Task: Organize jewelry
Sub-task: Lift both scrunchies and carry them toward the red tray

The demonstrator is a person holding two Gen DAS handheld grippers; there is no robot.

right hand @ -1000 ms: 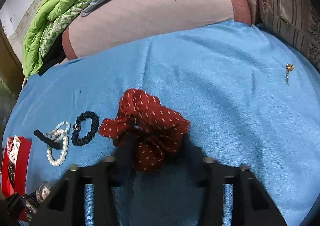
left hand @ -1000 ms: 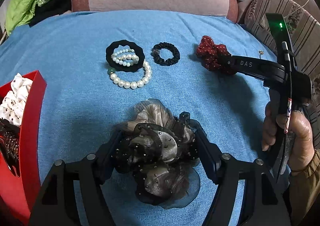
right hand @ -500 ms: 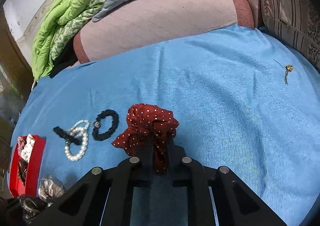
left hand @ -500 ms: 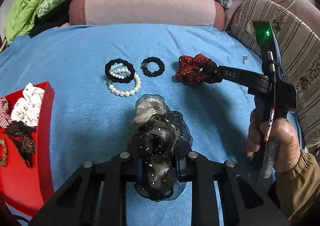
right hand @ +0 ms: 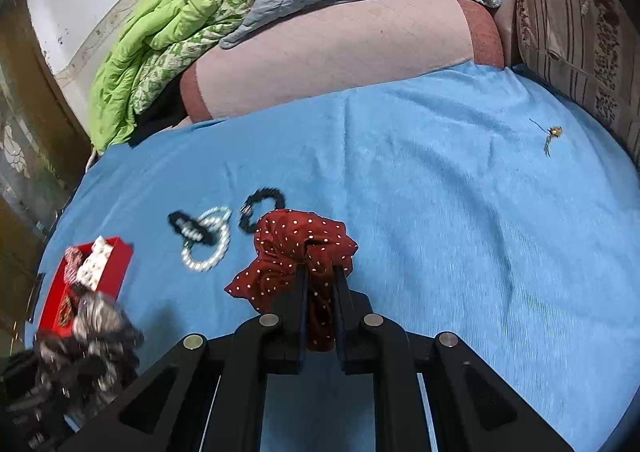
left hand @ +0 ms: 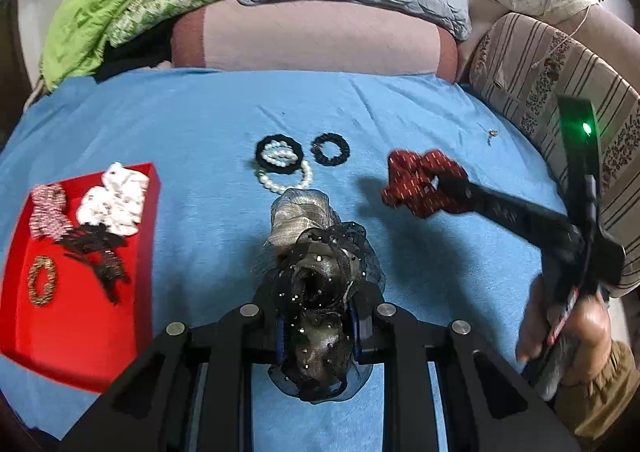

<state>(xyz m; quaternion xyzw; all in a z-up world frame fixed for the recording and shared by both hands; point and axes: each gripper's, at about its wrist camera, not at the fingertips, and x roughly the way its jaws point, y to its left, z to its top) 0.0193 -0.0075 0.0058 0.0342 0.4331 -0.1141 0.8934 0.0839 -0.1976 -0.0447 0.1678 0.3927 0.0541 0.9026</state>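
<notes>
The black-and-grey organza scrunchie [left hand: 320,292] is pinched in the left gripper [left hand: 318,326] and hangs above the blue blanket [left hand: 200,123] toward its near edge, its long axis running away from the fingers, grey ruffle end leading. The red polka-dot scrunchie [right hand: 296,252] is pinched in the right gripper [right hand: 320,304], drooping off the blanket further right. The red tray [left hand: 80,332] at the left edge holds several pieces already, while the pearl bracelets [left hand: 286,171], two black hair ties [left hand: 331,147] and a small charm [right hand: 552,133] near the right edge remain.
</notes>
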